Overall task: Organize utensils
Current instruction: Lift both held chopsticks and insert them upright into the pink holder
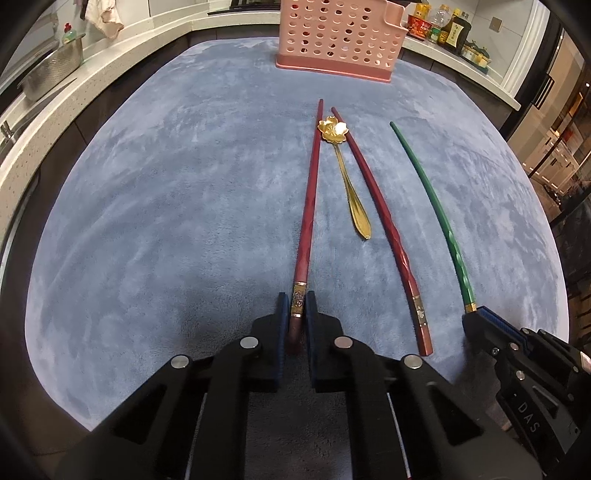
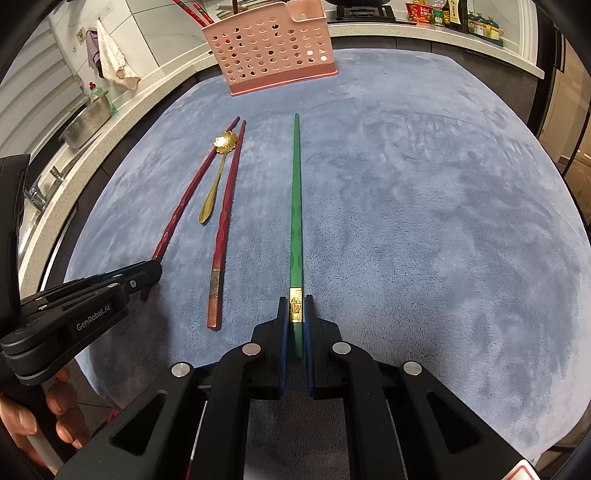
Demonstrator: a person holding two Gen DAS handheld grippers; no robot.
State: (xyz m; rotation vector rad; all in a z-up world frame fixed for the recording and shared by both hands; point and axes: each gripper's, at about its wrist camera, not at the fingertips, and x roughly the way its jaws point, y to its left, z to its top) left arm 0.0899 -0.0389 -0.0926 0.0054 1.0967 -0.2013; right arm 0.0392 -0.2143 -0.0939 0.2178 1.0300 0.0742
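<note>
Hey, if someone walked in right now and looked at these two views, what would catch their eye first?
Probably the left gripper clamped on the end of a red chopstick and the right gripper clamped on a green chopstick, side by side on the blue cloth. Next, the gold flower spoon lying between the two red chopsticks, with the pink holder at the far edge.

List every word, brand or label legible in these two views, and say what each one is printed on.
"GenRobot.AI": on the side of the left gripper, seen from the right wrist.
"DAS": on the body of the right gripper, seen from the left wrist; the print may run on out of view.
Labels on the sauce bottles: too small to read.
Engraved gold band on the green chopstick: not legible.
</note>
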